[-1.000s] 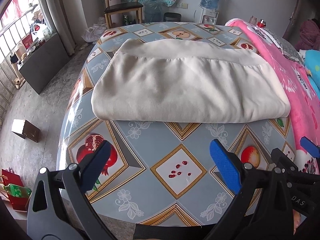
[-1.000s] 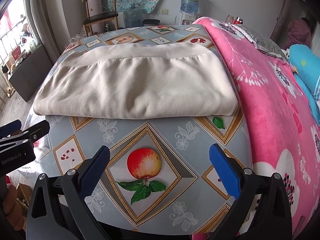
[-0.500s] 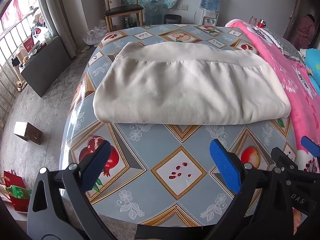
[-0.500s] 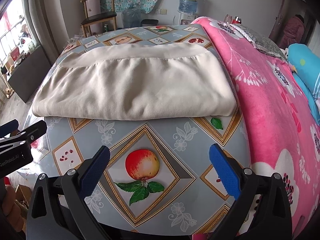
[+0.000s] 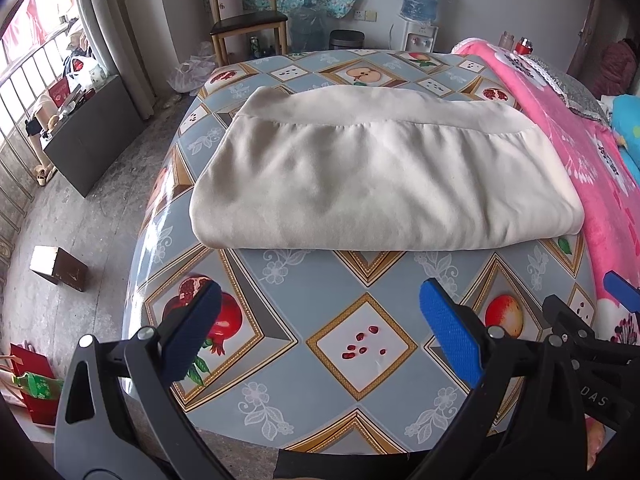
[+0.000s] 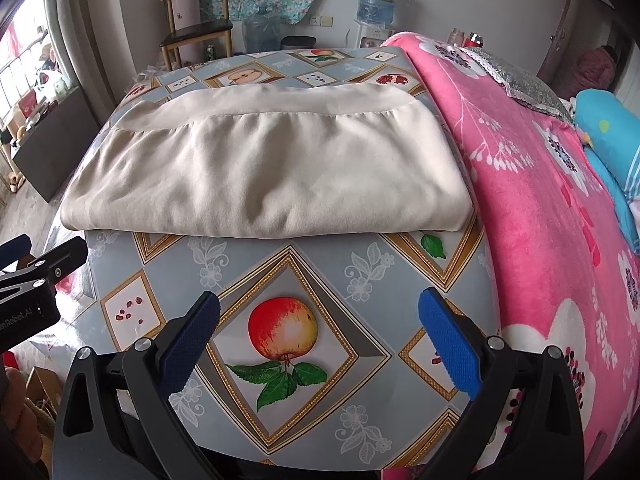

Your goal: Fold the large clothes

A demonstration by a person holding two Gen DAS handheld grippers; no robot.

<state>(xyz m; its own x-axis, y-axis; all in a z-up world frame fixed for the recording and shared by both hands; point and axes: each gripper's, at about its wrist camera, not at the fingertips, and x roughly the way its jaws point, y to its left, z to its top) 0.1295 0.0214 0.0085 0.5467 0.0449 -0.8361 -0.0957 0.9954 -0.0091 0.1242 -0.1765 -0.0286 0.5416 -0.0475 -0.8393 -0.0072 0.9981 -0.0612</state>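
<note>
A large cream garment lies folded into a flat rectangle on the fruit-patterned tablecloth; it also shows in the right wrist view. My left gripper is open and empty, held above the table's near edge, well short of the garment. My right gripper is open and empty, beside the left one, over the apple print. The right gripper's tip shows at the left view's right edge, and the left gripper's body at the right view's left edge.
A pink flowered blanket covers the bed right of the table. A wooden chair and water dispenser stand at the back wall. A dark cabinet, a small box and a red bag are on the floor at left.
Both grippers have drawn back slightly from the garment and stayed open. The garment has not moved.
</note>
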